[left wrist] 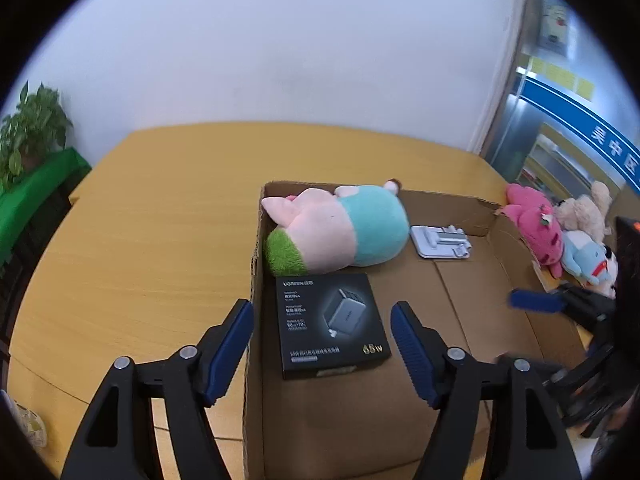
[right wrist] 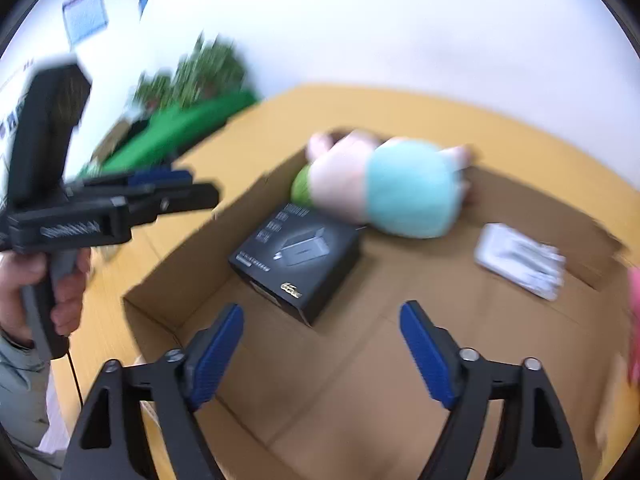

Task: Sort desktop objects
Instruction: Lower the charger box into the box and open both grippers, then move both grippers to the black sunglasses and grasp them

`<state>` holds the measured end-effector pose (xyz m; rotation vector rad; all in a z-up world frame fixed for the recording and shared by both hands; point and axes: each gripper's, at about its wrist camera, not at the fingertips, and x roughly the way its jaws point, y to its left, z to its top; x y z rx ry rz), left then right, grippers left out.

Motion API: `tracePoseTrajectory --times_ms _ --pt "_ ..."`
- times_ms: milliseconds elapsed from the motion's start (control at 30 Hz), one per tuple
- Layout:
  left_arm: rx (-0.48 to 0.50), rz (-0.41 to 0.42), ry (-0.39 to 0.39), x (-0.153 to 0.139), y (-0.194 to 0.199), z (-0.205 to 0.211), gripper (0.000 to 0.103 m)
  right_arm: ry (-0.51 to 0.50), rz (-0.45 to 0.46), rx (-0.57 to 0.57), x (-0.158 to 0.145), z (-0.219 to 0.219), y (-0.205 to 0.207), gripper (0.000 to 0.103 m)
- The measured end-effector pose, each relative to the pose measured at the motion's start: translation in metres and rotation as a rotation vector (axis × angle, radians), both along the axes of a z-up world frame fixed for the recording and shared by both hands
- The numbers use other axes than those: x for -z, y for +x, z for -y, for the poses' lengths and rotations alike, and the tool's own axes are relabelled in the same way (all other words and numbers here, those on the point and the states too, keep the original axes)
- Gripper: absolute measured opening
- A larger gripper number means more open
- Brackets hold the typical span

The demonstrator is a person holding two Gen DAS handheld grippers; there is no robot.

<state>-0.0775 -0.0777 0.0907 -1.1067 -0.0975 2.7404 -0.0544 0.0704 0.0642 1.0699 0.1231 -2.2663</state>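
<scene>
An open cardboard box (left wrist: 472,292) lies on the yellow table (left wrist: 152,216). Inside it lie a pink and teal plush pig (left wrist: 340,228), a black charger box (left wrist: 330,322) and a white phone stand (left wrist: 440,240). My left gripper (left wrist: 322,344) is open and empty, hovering over the charger box at the box's left wall. My right gripper (right wrist: 322,350) is open and empty above the box floor (right wrist: 360,360); the charger box (right wrist: 296,258), pig (right wrist: 384,184) and stand (right wrist: 520,260) lie ahead of it. The left gripper shows in the right wrist view (right wrist: 160,184), and the right gripper's fingertip (left wrist: 532,300) in the left wrist view.
Several plush toys (left wrist: 560,232) are piled outside the box's right wall. A potted plant (left wrist: 32,128) stands on a green-covered stand (left wrist: 36,192) left of the table. A white wall lies behind and a glass door (left wrist: 560,120) at the right.
</scene>
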Motion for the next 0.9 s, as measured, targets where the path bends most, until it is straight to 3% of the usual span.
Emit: tracePoseTrajectory --times_ms 100,167,267,400,500,567,633,700,900 --pt "0.020 -0.011 -0.036 0.009 0.016 -0.010 0.073 -0.076 -0.054 0.086 -0.021 -0.041 0.033 0.089" --pt "0.038 0.013 -0.018 0.022 0.022 -0.017 0.073 -0.069 -0.067 0.145 -0.024 -0.068 0.055 0.091" --pt "0.074 0.051 0.042 0.042 0.031 -0.022 0.073 -0.024 -0.064 0.215 -0.015 -0.102 0.083 0.091" --pt "0.064 0.107 0.052 0.064 0.043 -0.025 0.073 -0.046 -0.047 0.282 0.005 -0.129 0.108 0.091" --pt "0.053 0.068 0.013 0.062 0.058 -0.028 0.073 -0.061 -0.039 0.303 0.019 -0.148 0.136 0.091" --pt "0.038 0.024 0.057 0.053 0.073 -0.026 0.073 -0.048 -0.010 0.302 0.031 -0.155 0.147 0.094" --pt "0.055 -0.023 0.112 0.045 0.089 -0.029 0.073 -0.054 0.035 0.305 0.046 -0.164 0.150 0.094" --pt "0.077 -0.041 0.110 0.043 0.101 -0.038 0.073 -0.116 0.092 0.282 0.058 -0.172 0.148 0.094" --pt "0.128 0.026 0.123 0.068 0.127 -0.060 0.073 -0.091 0.130 0.236 0.087 -0.173 0.124 0.095"
